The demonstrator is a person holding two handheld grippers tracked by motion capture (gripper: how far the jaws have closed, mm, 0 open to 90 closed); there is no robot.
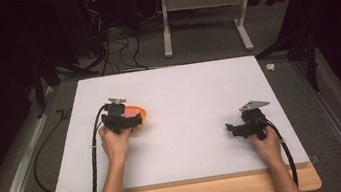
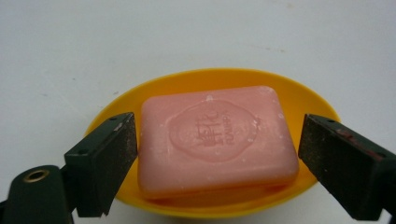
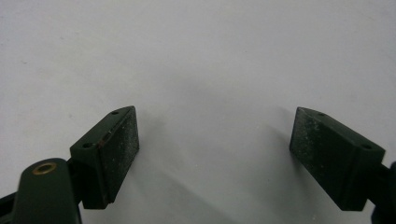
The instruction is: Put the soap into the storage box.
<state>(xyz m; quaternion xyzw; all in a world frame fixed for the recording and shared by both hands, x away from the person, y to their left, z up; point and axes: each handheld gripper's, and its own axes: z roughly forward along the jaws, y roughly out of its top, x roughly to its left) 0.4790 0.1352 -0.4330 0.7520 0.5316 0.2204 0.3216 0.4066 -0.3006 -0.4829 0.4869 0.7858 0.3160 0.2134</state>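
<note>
High view, tabletop [image 1: 187,124]: white board on a wooden bench, carrying the dish and both claws.
Landmark: yellow dish [image 2: 219,84], an oval bowl on the left half of the tabletop; every place below is told from it.
Soap bar [image 2: 217,140]: pink, rectangular with rounded corners, a stamped oval seal on top; it lies flat inside the yellow dish, roughly centred, its long side across the left gripper view.
Left claw [image 2: 217,163]: at the near rim of the yellow dish, jaws wide apart and straddling the soap bar. One pad stands just beside the bar's left end, the other a little off its right end. Whether the left pad touches the soap I cannot tell; nothing is gripped.
Left claw from above [image 1: 134,122]: sits over the near-left edge of the yellow dish, covering part of it, held by the person's left hand [image 1: 114,141].
Right claw [image 3: 215,154]: well apart from the yellow dish, over bare white tabletop to its right; jaws spread wide, holding nothing.
Right hand [image 1: 267,144]: grips the right claw's body near the tabletop's right front corner, far from the yellow dish.
</note>
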